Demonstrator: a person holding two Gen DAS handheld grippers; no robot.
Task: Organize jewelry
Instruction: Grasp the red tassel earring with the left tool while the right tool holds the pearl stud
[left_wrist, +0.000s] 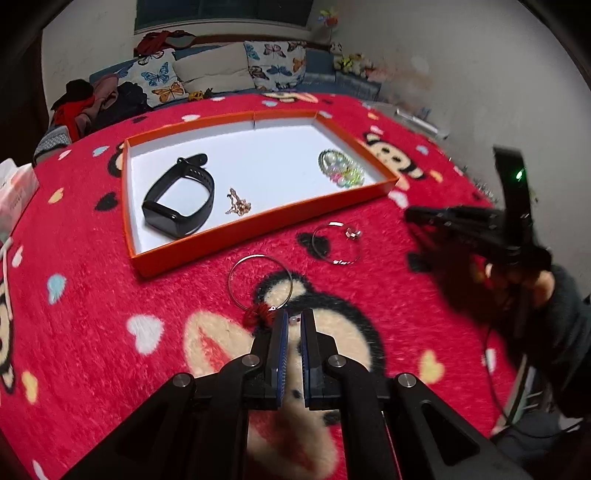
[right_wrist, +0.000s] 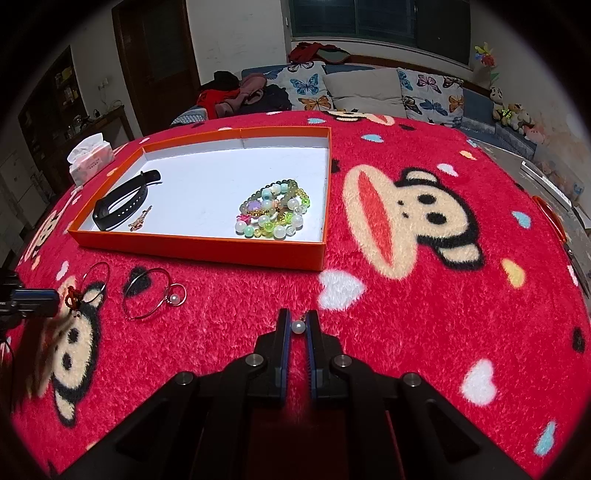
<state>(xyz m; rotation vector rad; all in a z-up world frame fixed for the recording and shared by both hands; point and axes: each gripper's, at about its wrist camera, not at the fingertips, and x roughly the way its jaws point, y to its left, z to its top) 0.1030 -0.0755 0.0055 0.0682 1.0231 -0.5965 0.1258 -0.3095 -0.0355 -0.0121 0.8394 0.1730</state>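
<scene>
The right tool (right_wrist: 298, 326) pinches a white pearl piece (right_wrist: 297, 327) above the red blanket (right_wrist: 406, 314). The left tool (left_wrist: 294, 320), nearly closed, grips a wire bangle's (left_wrist: 260, 282) bead end beside the orange tray (left_wrist: 258, 229) holding a black band (left_wrist: 179, 197) and beaded bracelets (right_wrist: 275, 214).

Your left gripper (left_wrist: 293, 322) and right gripper (right_wrist: 298, 326) look alike: matte black linkages, round silver pivot screws, blue-padded fingers (left_wrist: 282, 343). From the left view, the right one shows a green light, a black cable and your dark sleeve (left_wrist: 565, 317).
</scene>
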